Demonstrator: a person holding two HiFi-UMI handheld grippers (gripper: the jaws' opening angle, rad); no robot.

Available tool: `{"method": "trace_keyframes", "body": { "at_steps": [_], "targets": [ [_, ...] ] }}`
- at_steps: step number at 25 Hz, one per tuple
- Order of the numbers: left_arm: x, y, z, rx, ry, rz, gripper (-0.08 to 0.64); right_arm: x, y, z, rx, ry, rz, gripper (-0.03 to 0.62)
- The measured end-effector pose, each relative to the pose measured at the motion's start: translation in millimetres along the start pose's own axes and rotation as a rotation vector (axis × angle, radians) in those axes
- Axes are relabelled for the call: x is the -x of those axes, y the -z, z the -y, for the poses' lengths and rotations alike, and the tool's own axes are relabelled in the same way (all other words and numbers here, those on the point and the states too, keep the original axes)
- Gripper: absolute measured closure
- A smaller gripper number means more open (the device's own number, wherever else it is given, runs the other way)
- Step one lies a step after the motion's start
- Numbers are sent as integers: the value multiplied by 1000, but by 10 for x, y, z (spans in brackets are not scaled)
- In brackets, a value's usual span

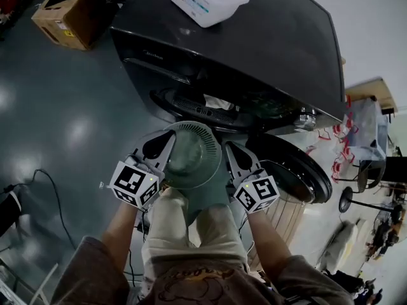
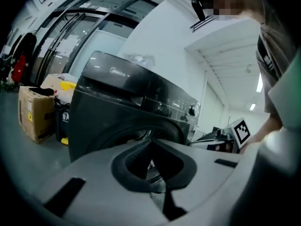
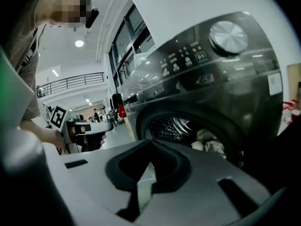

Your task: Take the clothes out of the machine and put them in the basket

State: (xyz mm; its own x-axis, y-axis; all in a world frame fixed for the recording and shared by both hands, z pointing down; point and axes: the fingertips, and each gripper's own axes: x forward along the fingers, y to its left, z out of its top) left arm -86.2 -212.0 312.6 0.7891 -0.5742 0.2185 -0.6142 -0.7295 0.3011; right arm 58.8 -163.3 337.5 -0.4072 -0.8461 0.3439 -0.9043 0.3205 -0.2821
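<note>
Left gripper [image 1: 158, 149]: jaws closed on the left rim of the basket [image 1: 191, 156]. Right gripper [image 1: 234, 155]: jaws closed on the opposite rim, with a pale strip of it pinched between them. The basket is held between the two grippers, clear of the floor [image 1: 57, 119], directly in front of the washing machine [image 1: 267, 49]. The door [image 1: 300, 171] stands open. The clothes [image 3: 212, 143] lie inside the drum. A white container [image 1: 206, 0] sits at the machine's top edge.

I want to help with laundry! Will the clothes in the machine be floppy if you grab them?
Probably floppy: the clothes lie crumpled in a soft heap in the drum. They look bunched, so one may drag others out.
</note>
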Motion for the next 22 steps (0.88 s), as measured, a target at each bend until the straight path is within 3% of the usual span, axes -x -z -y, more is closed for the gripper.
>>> {"method": "trace_keyframes", "body": {
  "at_steps": [5, 10, 16, 22],
  "targets": [
    [-355, 669, -57, -41, 24, 10, 555, -199, 699, 220, -1, -49, 0, 595],
    [-682, 1151, -160, -89, 59, 43, 555, -430, 1156, 504, 23, -79, 51, 595],
    [-867, 1493, -317, -70, 35, 85, 555, -505, 1493, 738, 36, -71, 115, 595],
    [-990, 1754, -191, -123, 52, 110, 555, -485, 1781, 901, 51, -64, 147, 595]
  ]
}}
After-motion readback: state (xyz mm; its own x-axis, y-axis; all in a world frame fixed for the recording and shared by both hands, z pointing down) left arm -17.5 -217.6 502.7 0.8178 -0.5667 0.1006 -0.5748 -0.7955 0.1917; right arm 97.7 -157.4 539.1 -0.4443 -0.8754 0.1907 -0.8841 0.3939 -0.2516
